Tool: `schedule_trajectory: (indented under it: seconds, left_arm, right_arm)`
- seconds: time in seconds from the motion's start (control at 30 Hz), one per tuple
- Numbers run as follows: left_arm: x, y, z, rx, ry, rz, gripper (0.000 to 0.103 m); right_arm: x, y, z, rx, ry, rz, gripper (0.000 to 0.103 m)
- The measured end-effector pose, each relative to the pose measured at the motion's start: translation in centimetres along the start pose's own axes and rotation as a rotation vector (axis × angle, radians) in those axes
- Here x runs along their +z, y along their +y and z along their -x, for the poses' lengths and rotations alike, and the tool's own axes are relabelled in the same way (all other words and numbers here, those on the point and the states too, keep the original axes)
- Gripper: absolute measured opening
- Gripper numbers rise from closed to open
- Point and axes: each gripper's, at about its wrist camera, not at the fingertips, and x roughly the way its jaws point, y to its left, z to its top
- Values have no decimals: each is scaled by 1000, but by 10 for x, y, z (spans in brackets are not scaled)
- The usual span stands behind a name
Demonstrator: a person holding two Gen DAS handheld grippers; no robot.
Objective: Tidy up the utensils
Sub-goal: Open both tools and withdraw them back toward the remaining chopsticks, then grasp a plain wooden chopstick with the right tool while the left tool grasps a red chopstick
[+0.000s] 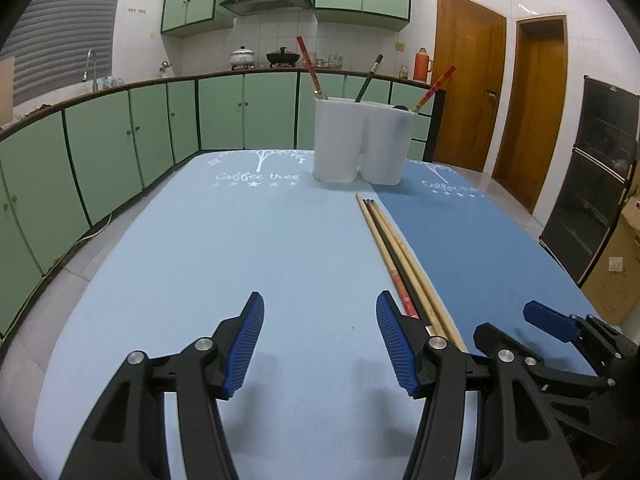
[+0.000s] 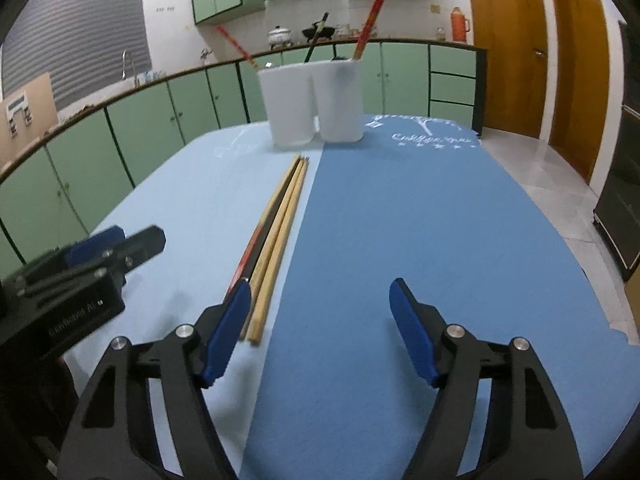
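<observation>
Several chopsticks [image 1: 394,250] lie side by side in a bundle on the table, where the light blue mat meets the dark blue mat; they also show in the right wrist view [image 2: 276,236]. A white two-compartment holder [image 1: 362,140] stands at the far end, with three chopsticks standing in it; it shows in the right wrist view too [image 2: 314,100]. My left gripper [image 1: 320,344] is open and empty, with its right finger beside the near ends of the bundle. My right gripper [image 2: 320,330] is open and empty, with its left finger beside the bundle's near ends.
The table carries a light blue mat [image 1: 200,260] and a dark blue mat [image 2: 420,240]. Green kitchen cabinets [image 1: 120,136] run along the left and back. Wooden doors [image 1: 468,80] and a dark cabinet [image 1: 592,184] stand to the right.
</observation>
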Motion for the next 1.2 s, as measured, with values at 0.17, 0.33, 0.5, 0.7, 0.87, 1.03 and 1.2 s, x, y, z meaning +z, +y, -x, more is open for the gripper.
schedule_trajectory:
  seconds: [0.17,0.33,0.5,0.7,0.87,1.03,1.2]
  left_arm:
    - [-2,2,0,-2,10,4,57]
    - [-4,4,-1,-9,15,11,57]
    - [-4,5,-2,-11,18,20,57]
    - [-5,5,-2,-11,18,22,57]
    - [-5,2,-2,-25,21,19,57]
    - [-8,-8,-3,-57,40,-3,57]
    - [-11,-16,-6,-71,66,-19,57]
  right_arm:
    - [-3,5,-5,-3,31,23,65]
    - [-6,11,-10,-12,63,60,60]
    - [-7,13,-10,-21,69,89,55]
    - [-3,-4,-10,-81,68,49,48]
    - [-4,-7,-9,-66,70,47,41]
    - [-2,-1,-12,-5,83,75,6]
    - [0,-7,-10,-6,81,60,6]
